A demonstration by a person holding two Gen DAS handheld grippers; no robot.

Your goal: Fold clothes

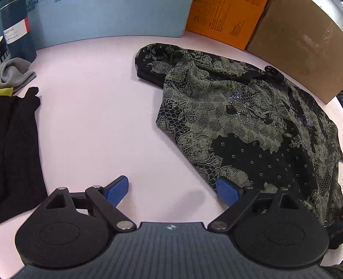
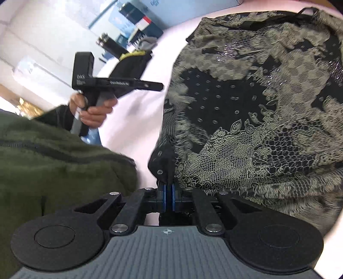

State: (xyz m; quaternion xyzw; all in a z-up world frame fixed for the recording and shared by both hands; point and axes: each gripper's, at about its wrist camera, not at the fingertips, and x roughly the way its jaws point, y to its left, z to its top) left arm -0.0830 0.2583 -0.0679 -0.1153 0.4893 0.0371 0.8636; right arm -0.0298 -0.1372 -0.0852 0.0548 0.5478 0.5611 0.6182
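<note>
A patterned garment (image 1: 246, 120) lies on the table (image 1: 96, 118), right of a folded cloth (image 1: 17, 150). Boxes (image 1: 225, 19) stand behind the garment.

A pale pink table (image 1: 96, 111) bears a lace-patterned garment (image 1: 246, 120), black cloth (image 1: 19, 150) and boxes (image 1: 295, 43).

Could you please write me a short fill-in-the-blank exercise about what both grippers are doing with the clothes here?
1. The right gripper is shut on the edge of the ____-patterned garment.
2. The left gripper has its jaws ____, nothing between them.
3. The tabletop is pale ____.

Missing words: lace; open; pink
</note>
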